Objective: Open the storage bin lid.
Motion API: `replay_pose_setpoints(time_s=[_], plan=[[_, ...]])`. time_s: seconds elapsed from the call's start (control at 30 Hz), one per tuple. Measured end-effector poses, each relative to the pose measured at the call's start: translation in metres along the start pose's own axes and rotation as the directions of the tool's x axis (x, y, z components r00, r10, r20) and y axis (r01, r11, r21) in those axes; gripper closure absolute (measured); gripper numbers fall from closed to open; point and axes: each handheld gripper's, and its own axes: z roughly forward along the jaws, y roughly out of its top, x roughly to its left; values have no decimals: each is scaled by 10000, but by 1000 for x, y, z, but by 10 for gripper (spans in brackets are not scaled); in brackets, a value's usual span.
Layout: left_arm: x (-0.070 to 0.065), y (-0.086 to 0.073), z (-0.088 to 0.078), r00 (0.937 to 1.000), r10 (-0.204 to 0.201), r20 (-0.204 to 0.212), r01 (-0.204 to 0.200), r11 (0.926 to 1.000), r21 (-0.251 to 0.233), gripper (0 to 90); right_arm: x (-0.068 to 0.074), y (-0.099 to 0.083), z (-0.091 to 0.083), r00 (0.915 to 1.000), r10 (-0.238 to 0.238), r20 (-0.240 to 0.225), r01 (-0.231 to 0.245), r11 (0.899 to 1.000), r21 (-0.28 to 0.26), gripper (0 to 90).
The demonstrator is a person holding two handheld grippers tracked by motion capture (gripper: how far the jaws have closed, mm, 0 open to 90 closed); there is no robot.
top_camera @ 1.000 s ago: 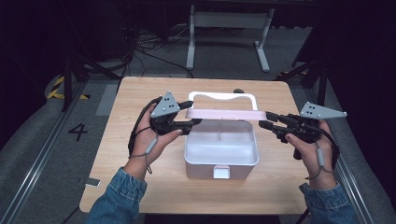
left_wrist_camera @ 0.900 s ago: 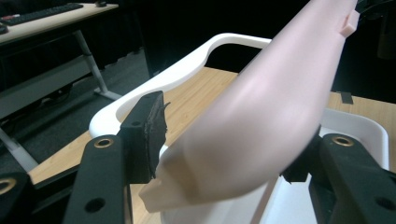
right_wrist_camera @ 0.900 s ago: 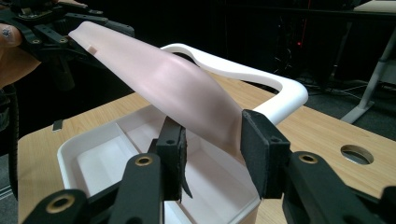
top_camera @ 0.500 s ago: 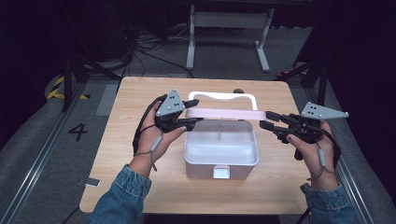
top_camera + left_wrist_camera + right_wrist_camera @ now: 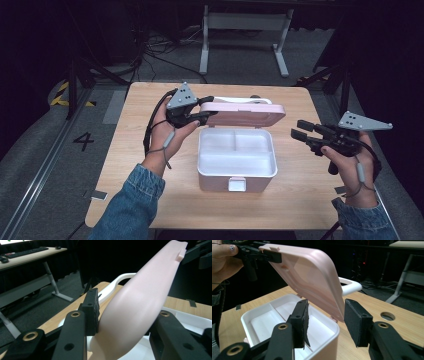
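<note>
A white box (image 5: 237, 172) with two compartments stands open in the middle of the table. Its pink lid (image 5: 245, 114) is raised on the far hinge, with a white handle (image 5: 235, 100) behind it. My left gripper (image 5: 207, 109) has just been closing and is shut on the lid's left end; the lid (image 5: 140, 295) lies between its pads (image 5: 92, 312). My right gripper (image 5: 298, 131) hangs to the right of the box, clear of the lid. Its jaws have just been opening, and in the right gripper view it (image 5: 327, 317) stands open with nothing between the pads.
The wooden table (image 5: 150, 165) has a round hole (image 5: 387, 315) near its far right. A small grey tag (image 5: 98, 195) lies at the front left corner. A white desk frame (image 5: 245, 22) stands on the floor beyond the table.
My right gripper has let go of the lid's right end and drawn back to the right. The left gripper has closed on the lid's left end.
</note>
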Motion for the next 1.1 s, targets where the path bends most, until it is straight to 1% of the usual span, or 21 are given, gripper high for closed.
replay_pose_setpoints(time_s=[0.13, 0.23, 0.4, 0.47, 0.5, 0.73, 0.83, 0.9, 1.0, 1.1], plan=[[9, 1, 5, 10000, -68, -39, 68, 9999, -79, 636, -7, -3, -11, 9996, 130, 260, -130, 9999, -2, 559], [14, 4, 10, 9998, -141, -136, 141, 9999, -2, 639, -10, -4, -18, 9987, 229, 448, -224, 9997, -121, 559], [24, 7, 17, 9996, -198, -215, 200, 9998, 90, 642, -15, -9, -27, 9966, 376, 730, -370, 9993, -92, 559], [28, 7, 21, 9990, -374, -225, 375, 9993, 22, 643, -16, -12, -31, 9956, 451, 824, -450, 9990, -38, 559], [30, 7, 22, 9992, -348, -209, 349, 9994, 70, 643, -17, -13, -32, 9949, 473, 894, -474, 9989, -17, 559], [43, 6, 30, 9973, -709, -172, 709, 9975, -44, 644, -19, -23, -45, 9892, 678, 1297, -700, 9975, 124, 559], [46, 5, 34, 9966, -795, -209, 794, 9968, -37, 643, -19, -26, -47, 9871, 747, 1419, -783, 9967, 201, 558], [48, 5, 35, 9967, -774, -245, 774, 9970, -5, 641, -19, -27, -48, 9866, 760, 1444, -802, 9965, 235, 558], [52, 4, 38, 9953, -930, -272, 931, 9957, 21, 638, -19, -30, -46, 9857, 731, 1520, -807, 9957, 445, 556], [54, 5, 41, 9938, -1063, -314, 1066, 9943, 87, 635, -20, -32, -45, 9856, 742, 1517, -828, 9952, 518, 546]])
